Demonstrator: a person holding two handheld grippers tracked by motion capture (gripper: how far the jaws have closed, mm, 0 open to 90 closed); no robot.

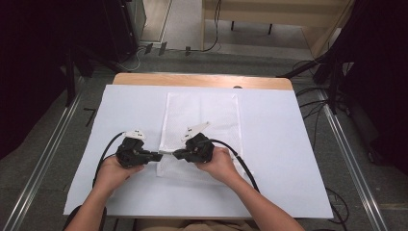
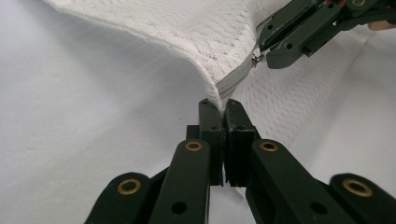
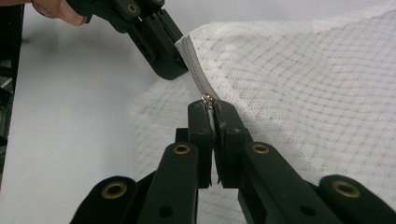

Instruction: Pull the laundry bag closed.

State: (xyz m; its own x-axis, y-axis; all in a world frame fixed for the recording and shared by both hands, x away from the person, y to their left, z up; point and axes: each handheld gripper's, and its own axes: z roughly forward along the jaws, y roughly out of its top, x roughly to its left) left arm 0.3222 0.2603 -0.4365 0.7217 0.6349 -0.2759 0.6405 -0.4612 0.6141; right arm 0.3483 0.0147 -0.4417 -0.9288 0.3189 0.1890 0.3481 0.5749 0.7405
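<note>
Unzipping a white mesh zip-up laundry bag [image 1: 202, 125] on the white-covered table [image 1: 279, 144].
Left gripper [image 2: 219, 105] clamps the bag's corner; right gripper [image 3: 211, 106] pinches the small metal zipper pull [image 3: 207, 99]; next, likely a steady pull along the grey zipper [image 3: 198, 77].

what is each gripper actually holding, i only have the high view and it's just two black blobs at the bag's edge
Observer: In the left gripper view, the left gripper is shut on the mesh bag at the end of its zipper tape.
Operator: and the right one
Observer: In the right gripper view, the right gripper is shut at the metal zipper pull, which sits right at its tips.
Operator: is the bag flat there
Observer: No, the left gripper view shows the pinched edge lifted off the white table cover, with fabric sloping down on both sides.
</note>
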